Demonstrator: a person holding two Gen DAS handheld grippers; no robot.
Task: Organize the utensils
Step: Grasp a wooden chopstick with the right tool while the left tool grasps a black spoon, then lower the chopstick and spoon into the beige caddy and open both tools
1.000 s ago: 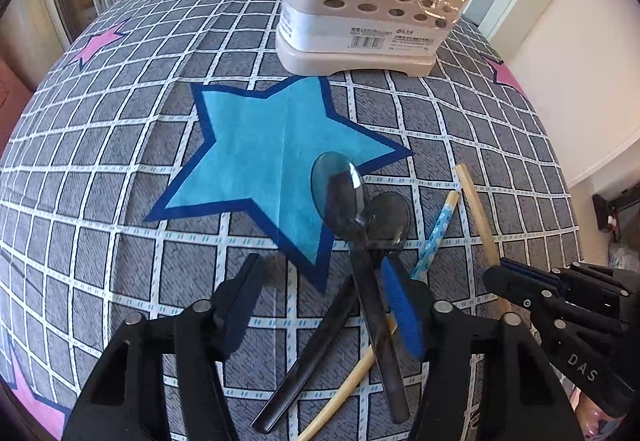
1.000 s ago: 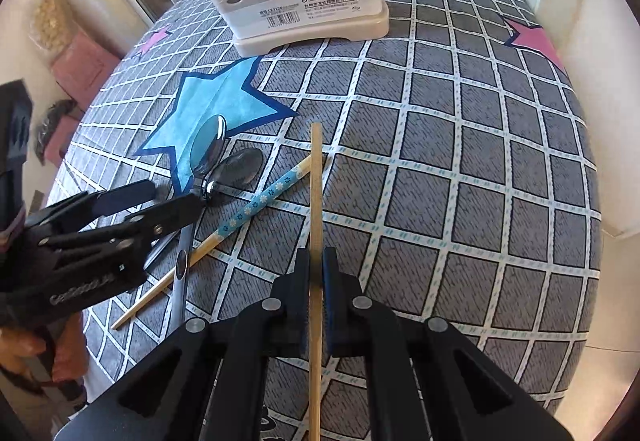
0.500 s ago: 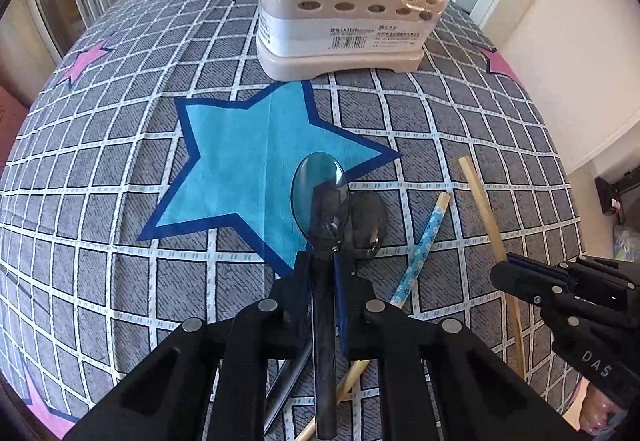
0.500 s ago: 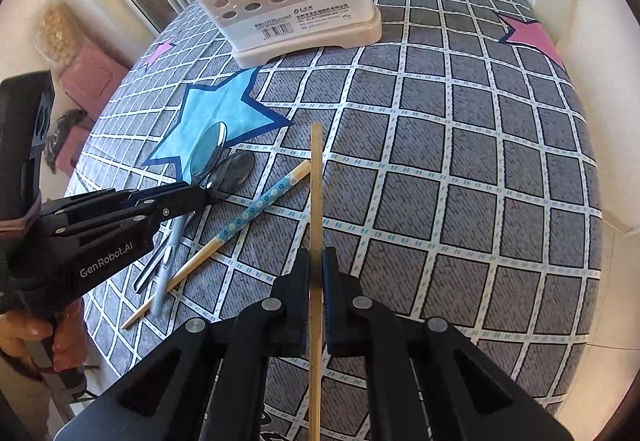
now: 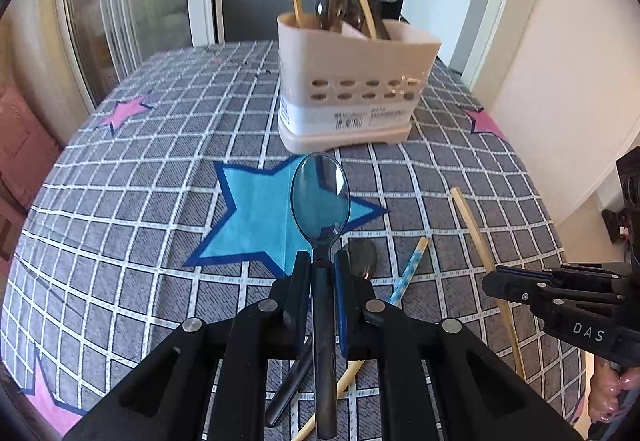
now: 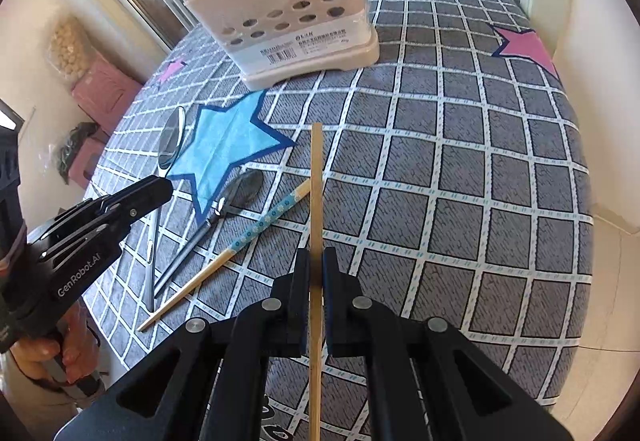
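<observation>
My left gripper (image 5: pixel 322 261) is shut on the handle of a translucent blue spoon (image 5: pixel 320 197) and holds it off the tablecloth, bowl pointing toward the beige utensil holder (image 5: pixel 356 89). In the right wrist view the left gripper (image 6: pixel 160 187) carries the same spoon (image 6: pixel 172 137) at the left. My right gripper (image 6: pixel 316 257) is shut on a plain wooden chopstick (image 6: pixel 316 181), raised above the cloth; this gripper (image 5: pixel 492 283) and the chopstick (image 5: pixel 472 225) also show in the left wrist view. A dark spoon (image 6: pixel 244 187) and a blue-patterned chopstick (image 6: pixel 260 225) lie on the table.
The holder (image 6: pixel 288 25) stands at the far side with several chopsticks and spoons upright in it. The checked tablecloth (image 6: pixel 460 161) with stars drops off at the right near a cream wall. A person's hand (image 6: pixel 44 357) grips the left tool. Pink boxes (image 6: pixel 104 89) sit on the floor at the left.
My left gripper closed on the blue spoon's handle and lifted it off the cloth, tilting up toward the holder. The right gripper rose a little with its chopstick.
</observation>
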